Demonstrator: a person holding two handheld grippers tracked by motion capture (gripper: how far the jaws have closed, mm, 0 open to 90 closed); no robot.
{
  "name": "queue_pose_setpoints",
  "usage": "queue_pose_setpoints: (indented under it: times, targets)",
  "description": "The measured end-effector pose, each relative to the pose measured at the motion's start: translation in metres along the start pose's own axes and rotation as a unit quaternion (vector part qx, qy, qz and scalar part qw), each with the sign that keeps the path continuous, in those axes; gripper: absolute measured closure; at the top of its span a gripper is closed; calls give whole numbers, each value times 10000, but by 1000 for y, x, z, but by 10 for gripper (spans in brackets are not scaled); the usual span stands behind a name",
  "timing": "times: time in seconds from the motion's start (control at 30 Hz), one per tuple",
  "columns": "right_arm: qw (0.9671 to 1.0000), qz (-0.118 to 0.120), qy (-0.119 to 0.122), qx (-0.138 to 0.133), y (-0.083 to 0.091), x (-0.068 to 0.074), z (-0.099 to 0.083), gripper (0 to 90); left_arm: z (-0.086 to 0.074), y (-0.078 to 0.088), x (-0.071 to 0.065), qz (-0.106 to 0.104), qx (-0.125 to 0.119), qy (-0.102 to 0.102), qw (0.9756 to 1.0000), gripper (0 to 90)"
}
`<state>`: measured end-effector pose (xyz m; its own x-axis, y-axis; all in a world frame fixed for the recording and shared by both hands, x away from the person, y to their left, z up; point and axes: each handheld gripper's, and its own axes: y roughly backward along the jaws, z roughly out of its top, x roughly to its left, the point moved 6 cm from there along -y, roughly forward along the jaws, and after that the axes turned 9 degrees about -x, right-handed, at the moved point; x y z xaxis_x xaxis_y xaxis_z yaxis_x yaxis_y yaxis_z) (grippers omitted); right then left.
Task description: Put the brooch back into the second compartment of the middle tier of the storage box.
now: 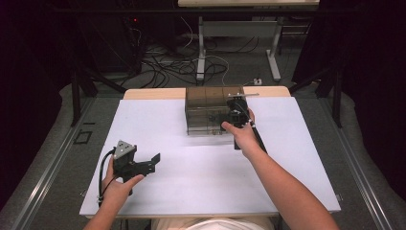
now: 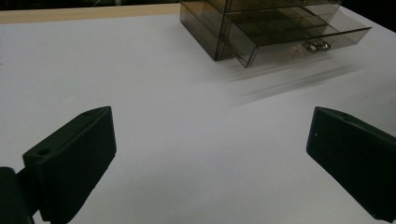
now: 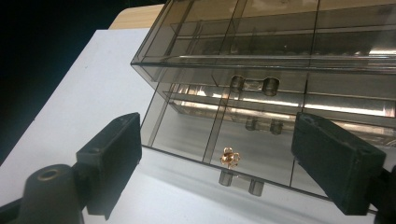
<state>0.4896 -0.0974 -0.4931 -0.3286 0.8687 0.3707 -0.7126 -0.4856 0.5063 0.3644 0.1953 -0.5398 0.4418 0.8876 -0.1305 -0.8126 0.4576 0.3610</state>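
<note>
A smoky see-through drawer cabinet (image 1: 208, 108) stands at the far middle of the white table; the left gripper view has it (image 2: 261, 18) at upper right. Its lowest drawer (image 3: 187, 137) is pulled out, and a small gold trinket (image 3: 229, 157) lies on the drawer floor near the front wall. My right gripper (image 3: 217, 133) hovers just above that drawer with its jaws wide apart and nothing between them; from above it (image 1: 235, 117) sits at the cabinet's front right. My left gripper (image 2: 210, 130) is open and empty over bare tabletop, at the near left (image 1: 146, 163).
The white tabletop (image 1: 191, 182) stretches between the two hands. A wooden strip (image 1: 153, 93) borders the far edge. Behind the table, cables (image 1: 182, 67) lie on the floor around the legs of another desk (image 1: 201, 52). Dark frame posts stand at both sides.
</note>
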Motion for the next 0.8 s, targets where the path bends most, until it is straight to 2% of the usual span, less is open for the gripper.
queue_pose_setpoints:
  times: [0.2, 0.5, 0.63, 0.67, 0.8]
  targets:
    - [9999, -42, 115, -19, 8, -2, -1, 114, 0, 0, 0, -6, -7, 23, 10000, 15]
    - [9992, -42, 348, -187, 28, -5, 1, 0, 0, 0, 0, 0, 12, 21, 10000, 15]
    - [9990, 67, 397, -212, 37, -4, -1, 0, 0, 0, 0, 4, 6, 25, 10000, 15]
    - [9983, 49, 519, -262, 38, -5, -1, 0, 0, 0, 0, 1, 0, 31, 10000, 15]
    - [9971, 27, 680, -331, 45, -5, -5, 0, 0, -1, 0, 1, 6, 30, 10000, 15]
